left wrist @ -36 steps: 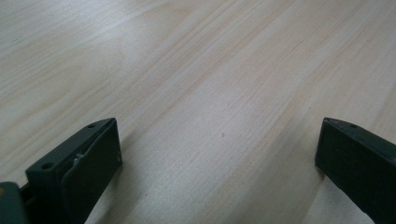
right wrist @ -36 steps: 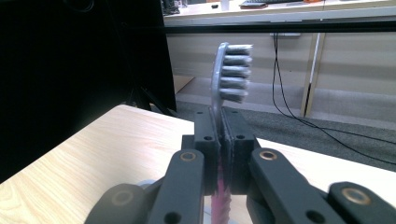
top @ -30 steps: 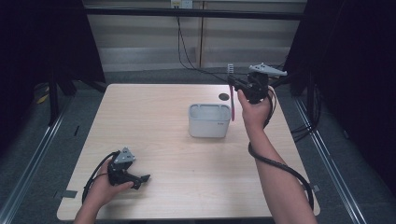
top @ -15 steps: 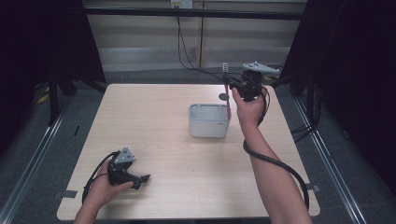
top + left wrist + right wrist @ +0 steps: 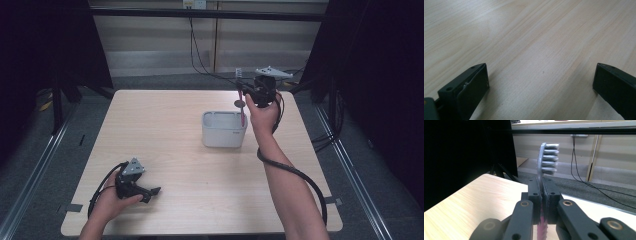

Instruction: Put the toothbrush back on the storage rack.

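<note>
Table [image 5: 165, 130] w/ bin [image 5: 223, 129] mid-right.

Toothbrush [image 5: 544, 177] handle's hidden between the right gripper [image 5: 542, 192] jaws; a small dark disc [image 5: 239, 103] nearby is too tiny to identify.

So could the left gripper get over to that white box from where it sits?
Probably yes: the left gripper rests open at the near-left corner, with only bare table between it and the white box.
</note>
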A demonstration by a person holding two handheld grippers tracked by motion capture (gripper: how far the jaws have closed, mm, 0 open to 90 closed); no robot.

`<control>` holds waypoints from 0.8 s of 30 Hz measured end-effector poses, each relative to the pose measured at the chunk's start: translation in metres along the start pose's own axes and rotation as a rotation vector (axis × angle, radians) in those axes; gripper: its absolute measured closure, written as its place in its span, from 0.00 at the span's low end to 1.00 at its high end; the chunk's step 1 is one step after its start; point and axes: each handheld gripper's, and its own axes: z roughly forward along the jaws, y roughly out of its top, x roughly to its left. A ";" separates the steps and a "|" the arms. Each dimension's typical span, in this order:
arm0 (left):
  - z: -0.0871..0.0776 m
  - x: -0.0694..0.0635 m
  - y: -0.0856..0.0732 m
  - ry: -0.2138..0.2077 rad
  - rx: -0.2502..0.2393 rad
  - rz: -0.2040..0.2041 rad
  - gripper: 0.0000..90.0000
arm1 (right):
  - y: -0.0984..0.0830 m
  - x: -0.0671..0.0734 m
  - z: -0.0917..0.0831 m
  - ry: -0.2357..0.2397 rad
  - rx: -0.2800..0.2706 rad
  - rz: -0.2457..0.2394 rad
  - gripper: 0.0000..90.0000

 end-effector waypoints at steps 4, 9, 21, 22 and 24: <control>0.000 0.000 0.000 0.001 0.000 0.001 0.00 | -0.002 -0.001 0.002 0.000 -0.002 -0.005 0.96; 0.000 0.000 0.000 0.000 0.000 0.000 0.00 | -0.003 -0.003 0.003 -0.002 -0.008 -0.003 0.96; 0.000 0.000 0.000 0.000 0.000 0.000 0.00 | -0.008 -0.002 0.006 0.008 -0.008 0.000 0.96; 0.000 0.000 0.000 0.000 0.000 -0.001 0.00 | -0.009 -0.002 0.007 0.006 -0.005 0.000 0.96; 0.000 0.000 0.000 0.000 0.000 -0.002 0.00 | -0.011 -0.002 0.007 0.009 -0.004 -0.002 0.96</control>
